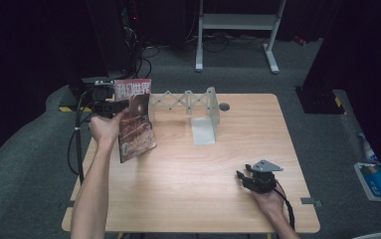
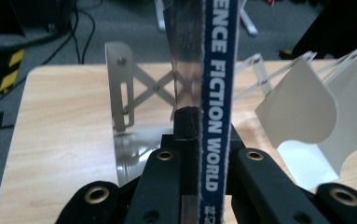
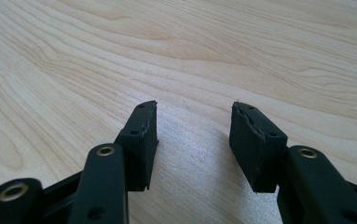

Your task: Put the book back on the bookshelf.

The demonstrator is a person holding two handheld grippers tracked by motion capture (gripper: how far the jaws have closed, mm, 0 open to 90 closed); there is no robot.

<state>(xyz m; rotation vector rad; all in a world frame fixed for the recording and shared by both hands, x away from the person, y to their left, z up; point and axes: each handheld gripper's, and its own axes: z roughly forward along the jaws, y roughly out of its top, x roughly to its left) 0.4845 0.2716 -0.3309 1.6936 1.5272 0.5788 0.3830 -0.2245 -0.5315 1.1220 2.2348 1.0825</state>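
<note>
Over on the left, the left hand-held gripper (image 1: 112, 106) is up off the pale wooden worktop (image 1: 188, 189), and its black jaws are pinching the glossy red-brown magazine with the blue spine (image 1: 136, 119) right at the spine edge. The magazine hangs upright, cover facing the camera in the high view, near the worktop's far left edge. From the left gripper view the blue spine (image 2: 218, 93) runs straight up between the jaws, white lettering clear, pads pressed tight against it. Just beyond, to the right of the magazine, stands the white metal expandable bookend rack with scissor-lattice links (image 1: 190, 107), its left end plate (image 2: 120, 84) close behind the magazine and its curved white divider (image 2: 306, 112) farther right. Moving across, open wood in the middle. Down at the near right, the right hand-held gripper (image 1: 245, 178) rests low over the worktop in the person's hand, and in the right gripper view its jaws are spread apart with bare wood (image 3: 195, 154) between them, gripping nothing.
</note>
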